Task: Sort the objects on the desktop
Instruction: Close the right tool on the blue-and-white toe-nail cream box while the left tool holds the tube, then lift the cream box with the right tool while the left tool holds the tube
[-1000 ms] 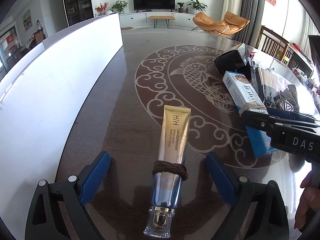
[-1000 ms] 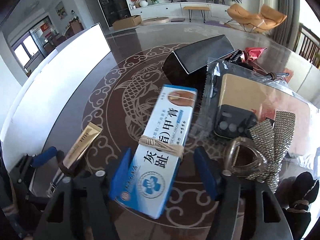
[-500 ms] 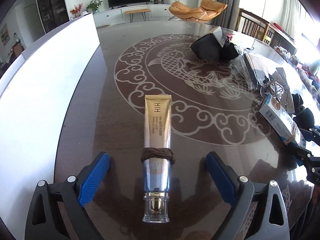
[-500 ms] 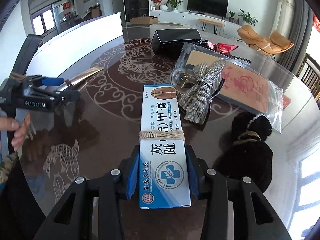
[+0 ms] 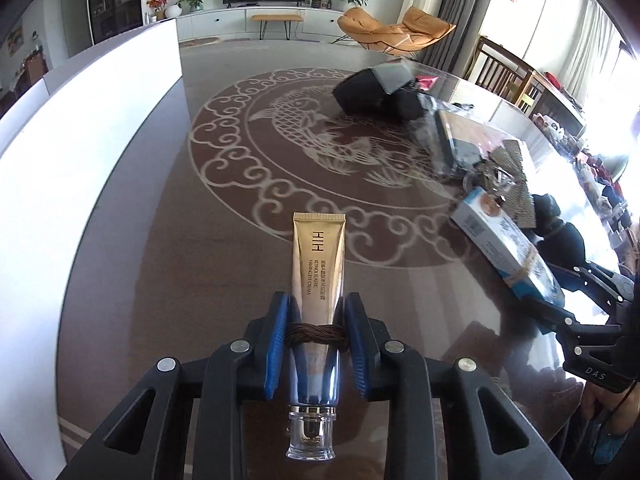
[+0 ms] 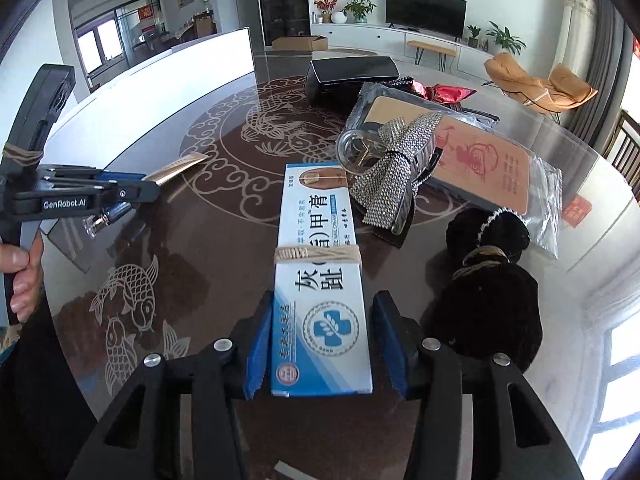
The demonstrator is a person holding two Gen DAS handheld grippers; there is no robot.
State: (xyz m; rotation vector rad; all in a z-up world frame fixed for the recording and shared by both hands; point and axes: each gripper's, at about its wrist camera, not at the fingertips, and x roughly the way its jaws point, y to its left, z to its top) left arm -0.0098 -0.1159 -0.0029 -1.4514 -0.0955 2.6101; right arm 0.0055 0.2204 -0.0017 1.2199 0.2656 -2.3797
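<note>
A gold cream tube [image 5: 318,264] with a brown band round it and a clear cap lies along the dark table [image 5: 160,240]. My left gripper [image 5: 316,308] is shut on it, both blue pads pressing its sides at the band. From the right wrist view the same tube [image 6: 176,168] pokes out of the left gripper [image 6: 136,190]. A blue-and-white medicine box [image 6: 320,280] with a rubber band lies flat between the jaws of my right gripper [image 6: 322,312]. Those jaws are opening, and a thin gap shows beside each pad. The box [image 5: 504,240] is at the right in the left wrist view.
Just past the box are a rhinestone bow clip [image 6: 392,160] and a bagged card [image 6: 480,156]. A black fluffy item [image 6: 488,296] lies to its right, and a black case [image 6: 352,74] farther back. A white panel [image 5: 80,140] lines the table's left side.
My left gripper has closed from wide open onto the cream tube. My right gripper carried the box over beside the bow clip, gripped it tight, and has now slackened.
</note>
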